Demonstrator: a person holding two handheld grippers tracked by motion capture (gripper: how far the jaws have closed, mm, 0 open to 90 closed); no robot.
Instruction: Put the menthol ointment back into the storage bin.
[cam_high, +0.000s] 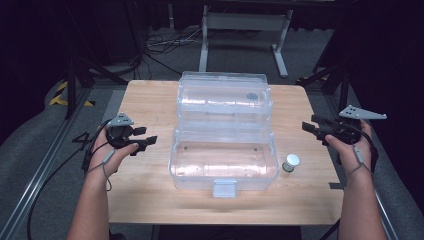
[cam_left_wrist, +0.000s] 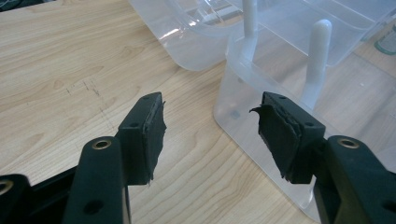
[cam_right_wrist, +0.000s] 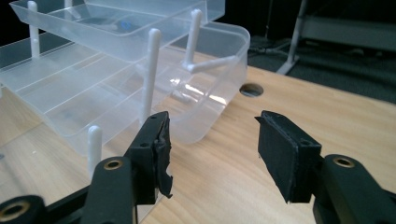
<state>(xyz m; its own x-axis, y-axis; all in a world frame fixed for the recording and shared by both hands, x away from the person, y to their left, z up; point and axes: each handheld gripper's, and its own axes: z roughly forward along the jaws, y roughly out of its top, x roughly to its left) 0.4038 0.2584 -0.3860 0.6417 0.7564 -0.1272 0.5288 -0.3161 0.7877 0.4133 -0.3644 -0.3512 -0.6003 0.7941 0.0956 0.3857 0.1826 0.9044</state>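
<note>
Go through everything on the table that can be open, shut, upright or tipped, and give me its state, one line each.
Clear plastic box: open, trays fanned out and back.
Small white-capped jar: upright, cap on, beside the box.
Left hand-held gripper: open, holding nothing.
Right hand-held gripper: open, holding nothing.

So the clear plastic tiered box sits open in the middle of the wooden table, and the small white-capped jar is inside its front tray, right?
Not quite. The small white-capped jar stands on the wooden table, to the right of the open clear plastic tiered box, outside its front tray. The high view shows it.
</note>
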